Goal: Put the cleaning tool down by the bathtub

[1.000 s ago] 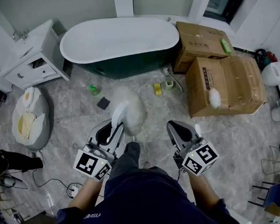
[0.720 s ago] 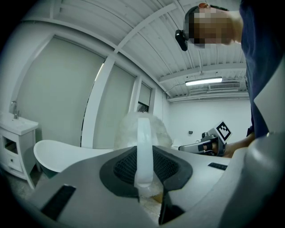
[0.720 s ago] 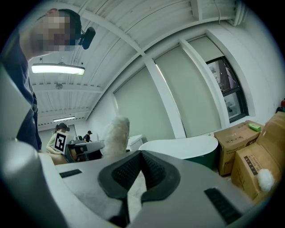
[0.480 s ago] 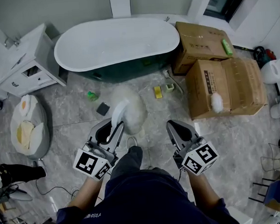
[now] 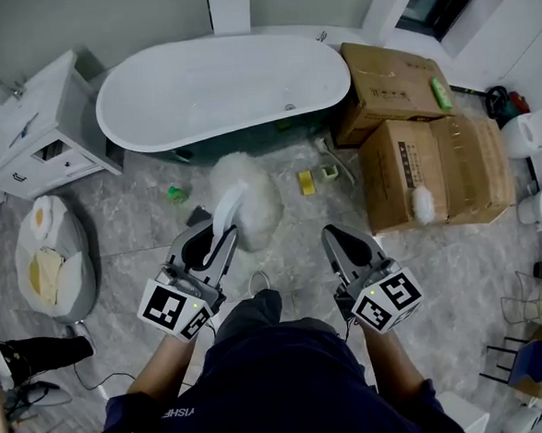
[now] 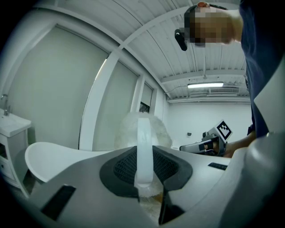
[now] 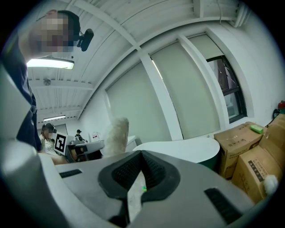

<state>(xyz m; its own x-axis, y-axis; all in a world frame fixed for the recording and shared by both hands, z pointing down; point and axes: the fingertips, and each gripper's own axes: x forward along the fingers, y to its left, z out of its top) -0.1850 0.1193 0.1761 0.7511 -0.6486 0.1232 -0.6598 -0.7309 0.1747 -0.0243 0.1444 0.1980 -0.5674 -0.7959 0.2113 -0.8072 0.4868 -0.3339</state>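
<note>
A fluffy white duster (image 5: 247, 196) on a white handle (image 6: 144, 149) is the cleaning tool. My left gripper (image 5: 213, 237) is shut on that handle, and the fluffy head points toward the bathtub (image 5: 338, 84). In the head view the head overlaps the tub's dark green side. The left gripper view shows the handle clamped between the dark pads (image 6: 127, 165), with the tub's white rim (image 6: 53, 153) beyond. My right gripper (image 5: 338, 240) hangs to the right, shut and empty. From the right gripper view (image 7: 138, 178) the duster (image 7: 116, 131) and the tub (image 7: 187, 149) lie ahead.
Cardboard boxes (image 5: 434, 167) stand right of the tub, and a white vanity cabinet (image 5: 34, 135) stands left of it. A green bottle (image 5: 177, 193), a dark pad (image 5: 197, 214) and small yellow items (image 5: 306, 181) lie on the floor before the tub. A soft bag (image 5: 52, 259) sits left.
Both grippers have moved forward toward the bathtub, the left carrying the duster. Its fluffy head now reaches the tub's side. The floor items have slid nearer in view.
</note>
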